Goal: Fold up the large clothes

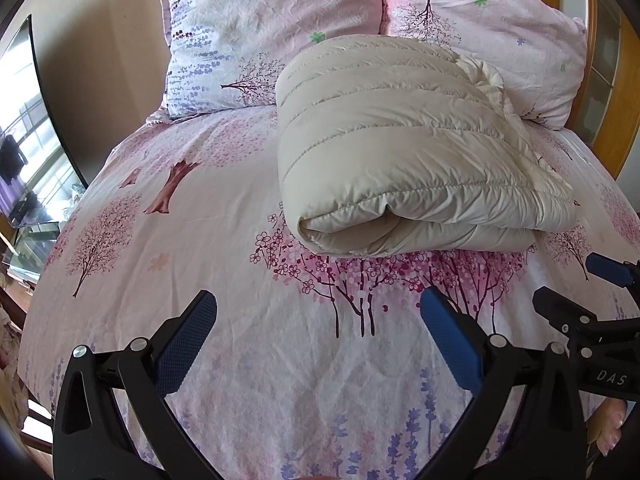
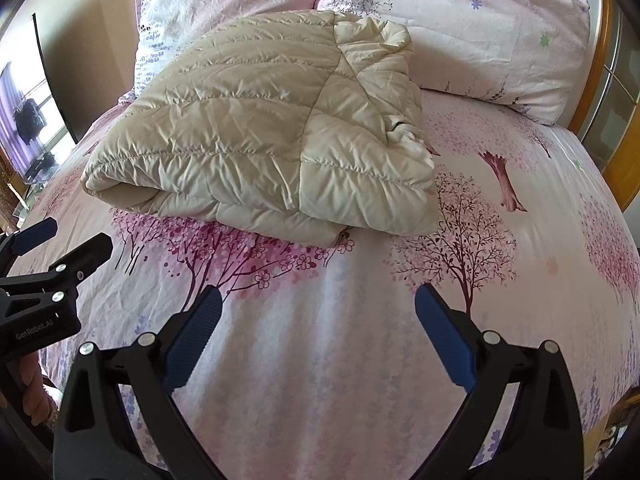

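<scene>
A cream quilted down jacket [image 1: 404, 152] lies folded into a thick bundle on the pink floral bed sheet [image 1: 248, 360], in front of the pillows. It also shows in the right wrist view [image 2: 260, 136]. My left gripper [image 1: 318, 304] is open and empty, held above the sheet a short way in front of the jacket. My right gripper [image 2: 316, 300] is open and empty too, in front of the jacket's right corner. Each gripper shows at the edge of the other's view, the right one [image 1: 572, 284] and the left one [image 2: 68, 236].
Two floral pillows [image 1: 256, 28] [image 1: 488, 36] lean against a wooden headboard [image 1: 612, 92] behind the jacket. A dark screen [image 1: 36, 120] stands off the bed's left side. Bare pink sheet [image 2: 520, 240] lies to the right of the jacket.
</scene>
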A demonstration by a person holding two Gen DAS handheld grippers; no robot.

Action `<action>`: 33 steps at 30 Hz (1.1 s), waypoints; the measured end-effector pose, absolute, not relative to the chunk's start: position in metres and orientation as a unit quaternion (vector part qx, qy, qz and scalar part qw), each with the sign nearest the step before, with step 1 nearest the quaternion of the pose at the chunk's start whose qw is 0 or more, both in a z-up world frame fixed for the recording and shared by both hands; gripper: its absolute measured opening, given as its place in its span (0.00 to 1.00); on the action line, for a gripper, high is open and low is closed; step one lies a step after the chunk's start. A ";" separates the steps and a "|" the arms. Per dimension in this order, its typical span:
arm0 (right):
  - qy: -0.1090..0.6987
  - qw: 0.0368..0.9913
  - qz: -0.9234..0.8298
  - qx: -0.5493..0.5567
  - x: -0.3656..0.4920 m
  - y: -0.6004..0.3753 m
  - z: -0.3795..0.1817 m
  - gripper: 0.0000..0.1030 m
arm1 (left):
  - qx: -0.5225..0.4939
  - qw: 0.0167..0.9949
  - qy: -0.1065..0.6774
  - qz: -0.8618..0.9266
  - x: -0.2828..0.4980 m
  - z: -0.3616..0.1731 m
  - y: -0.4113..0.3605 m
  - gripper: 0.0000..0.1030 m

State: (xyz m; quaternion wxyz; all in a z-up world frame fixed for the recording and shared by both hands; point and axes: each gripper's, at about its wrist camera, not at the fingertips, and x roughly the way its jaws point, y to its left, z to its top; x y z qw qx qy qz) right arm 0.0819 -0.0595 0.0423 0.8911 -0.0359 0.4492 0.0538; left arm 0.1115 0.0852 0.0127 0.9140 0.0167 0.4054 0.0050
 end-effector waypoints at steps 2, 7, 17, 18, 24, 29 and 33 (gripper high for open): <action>0.450 0.891 0.054 -0.036 0.082 -0.059 0.042 0.94 | 0.016 0.914 0.406 0.005 0.112 0.013 0.085 0.99; 0.452 0.890 0.053 -0.035 0.082 -0.061 0.041 0.94 | 0.018 0.913 0.408 0.003 0.113 0.012 0.085 0.99; 0.454 0.889 0.051 -0.033 0.084 -0.061 0.040 0.94 | 0.020 0.912 0.410 0.001 0.113 0.011 0.084 0.99; 0.454 0.889 0.051 -0.033 0.084 -0.061 0.040 0.94 | 0.020 0.912 0.410 0.001 0.114 0.010 0.084 0.99; 0.455 0.888 0.052 -0.032 0.085 -0.061 0.038 0.94 | 0.021 0.912 0.411 0.000 0.114 0.009 0.083 0.99; 0.457 0.888 0.052 -0.031 0.085 -0.061 0.037 0.94 | 0.021 0.911 0.412 0.000 0.115 0.009 0.083 0.99; 0.458 0.887 0.051 -0.029 0.086 -0.061 0.036 0.94 | 0.021 0.910 0.414 -0.002 0.116 0.007 0.083 0.99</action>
